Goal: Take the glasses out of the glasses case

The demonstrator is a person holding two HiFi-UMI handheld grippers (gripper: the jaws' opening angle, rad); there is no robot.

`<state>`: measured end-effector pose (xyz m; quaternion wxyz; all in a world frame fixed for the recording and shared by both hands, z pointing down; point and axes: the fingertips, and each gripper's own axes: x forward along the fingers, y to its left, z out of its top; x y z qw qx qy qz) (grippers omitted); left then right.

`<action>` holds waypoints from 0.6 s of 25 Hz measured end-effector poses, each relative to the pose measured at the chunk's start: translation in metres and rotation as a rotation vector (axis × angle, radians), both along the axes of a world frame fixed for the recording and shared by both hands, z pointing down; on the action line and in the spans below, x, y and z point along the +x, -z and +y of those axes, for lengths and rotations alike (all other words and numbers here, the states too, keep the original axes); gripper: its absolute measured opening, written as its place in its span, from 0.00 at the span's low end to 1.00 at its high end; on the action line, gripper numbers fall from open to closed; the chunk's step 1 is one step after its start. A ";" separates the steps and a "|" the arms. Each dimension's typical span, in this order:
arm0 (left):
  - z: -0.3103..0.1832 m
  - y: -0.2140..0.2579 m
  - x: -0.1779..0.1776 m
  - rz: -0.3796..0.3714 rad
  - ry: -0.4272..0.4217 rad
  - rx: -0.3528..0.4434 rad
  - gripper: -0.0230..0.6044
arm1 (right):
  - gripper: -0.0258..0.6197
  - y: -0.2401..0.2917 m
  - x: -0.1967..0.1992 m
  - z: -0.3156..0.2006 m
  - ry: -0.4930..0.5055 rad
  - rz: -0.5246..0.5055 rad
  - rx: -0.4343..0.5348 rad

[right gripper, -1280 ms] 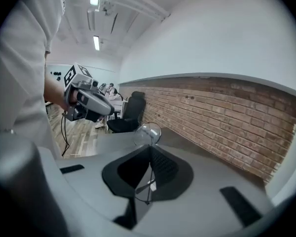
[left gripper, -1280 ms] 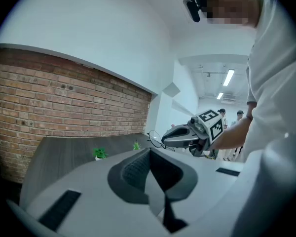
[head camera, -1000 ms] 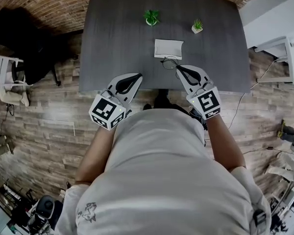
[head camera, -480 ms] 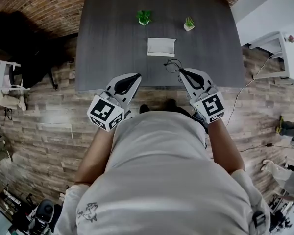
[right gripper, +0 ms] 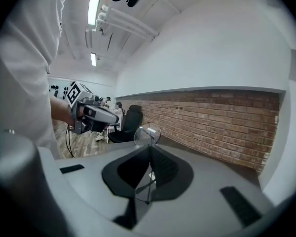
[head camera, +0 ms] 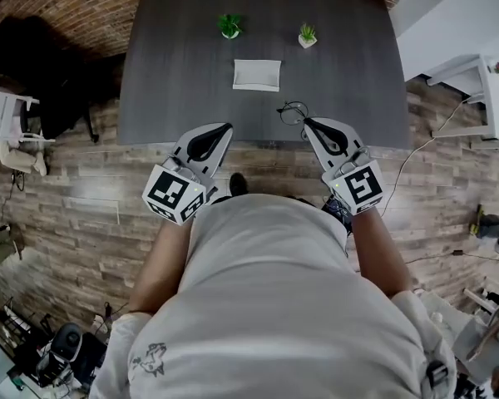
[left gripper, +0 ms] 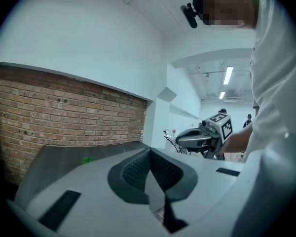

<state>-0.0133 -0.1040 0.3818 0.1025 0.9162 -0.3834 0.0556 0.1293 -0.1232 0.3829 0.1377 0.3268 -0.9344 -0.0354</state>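
While right tongs (head camera: 305,122) clamp the partly hidden glasses (right gripper: 147,133), left tongs (head camera: 228,127) sit closed.

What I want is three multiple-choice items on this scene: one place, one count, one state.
1. Where is the case? A on the table B on the floor C on a chair
2. How many plants stand on the table? A one B two C four
3. The right gripper is: A open, empty B shut on the glasses C shut on the case
Key: A, it lies on the table before the plants; B, two show by the far edge; B, its jaws pinch the glasses' frame.
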 end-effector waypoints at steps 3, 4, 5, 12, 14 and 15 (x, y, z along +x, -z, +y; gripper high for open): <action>0.006 0.002 0.019 0.001 0.039 0.003 0.05 | 0.06 0.000 0.023 0.013 0.035 -0.004 -0.009; 0.008 0.002 0.027 -0.001 0.047 0.003 0.05 | 0.06 0.001 0.032 0.016 0.043 -0.011 -0.010; 0.012 0.002 0.036 -0.001 0.055 0.004 0.05 | 0.06 0.001 0.041 0.020 0.048 -0.017 -0.011; 0.048 0.006 0.095 0.003 0.097 0.019 0.05 | 0.06 -0.001 0.101 0.048 0.075 -0.041 -0.001; 0.063 0.006 0.110 0.002 0.106 0.016 0.05 | 0.06 -0.003 0.115 0.058 0.086 -0.046 -0.003; 0.069 0.006 0.115 0.000 0.111 0.014 0.05 | 0.06 -0.004 0.121 0.062 0.090 -0.047 -0.011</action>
